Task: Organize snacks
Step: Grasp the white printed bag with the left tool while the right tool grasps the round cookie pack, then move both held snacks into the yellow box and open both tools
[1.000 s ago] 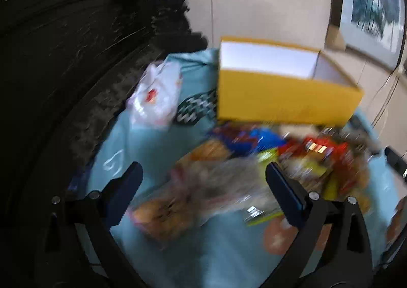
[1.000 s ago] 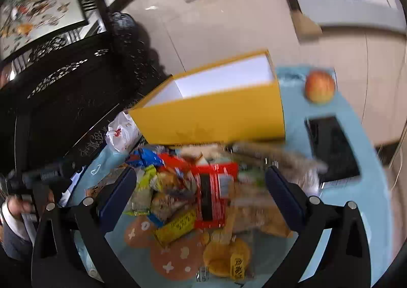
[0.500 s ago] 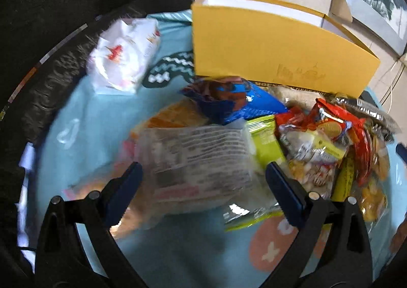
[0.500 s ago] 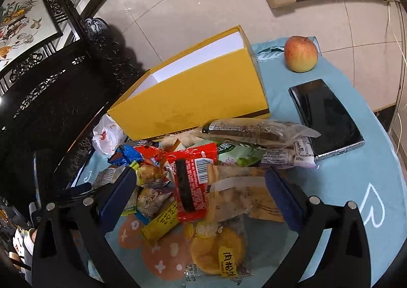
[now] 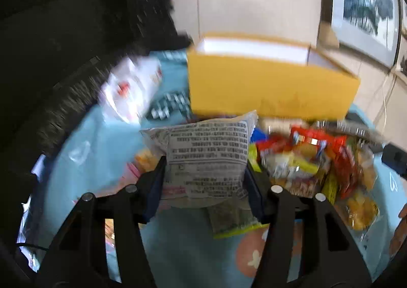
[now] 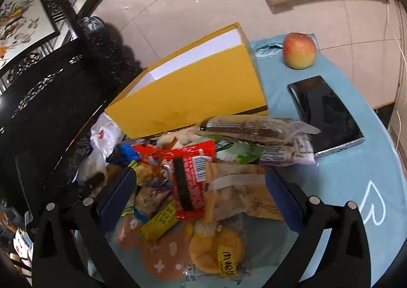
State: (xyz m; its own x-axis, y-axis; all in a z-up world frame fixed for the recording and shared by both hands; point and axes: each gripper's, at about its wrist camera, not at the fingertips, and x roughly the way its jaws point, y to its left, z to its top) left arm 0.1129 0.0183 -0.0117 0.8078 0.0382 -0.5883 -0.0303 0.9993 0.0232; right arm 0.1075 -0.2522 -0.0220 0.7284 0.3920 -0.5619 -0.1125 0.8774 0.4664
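My left gripper (image 5: 204, 181) is shut on a clear snack bag with black print (image 5: 207, 158) and holds it above the table, in front of the open yellow box (image 5: 269, 89). A pile of snack packets (image 5: 313, 163) lies to its right. In the right wrist view my right gripper (image 6: 199, 199) is open and empty, hovering over the pile: a red packet (image 6: 189, 173), a bun pack (image 6: 216, 252), a long brown bar (image 6: 251, 126). The yellow box (image 6: 193, 94) stands behind the pile.
A white plastic bag (image 5: 129, 89) lies left of the box. An apple (image 6: 299, 50) and a black phone (image 6: 325, 114) lie on the blue tablecloth (image 6: 356, 181) at the right. Dark carved furniture (image 6: 51, 84) borders the table's left side.
My left gripper has closed on the printed snack bag and lifted it off the pile, tilting up toward the box. My right gripper has stayed open and lowered slightly toward the pile.
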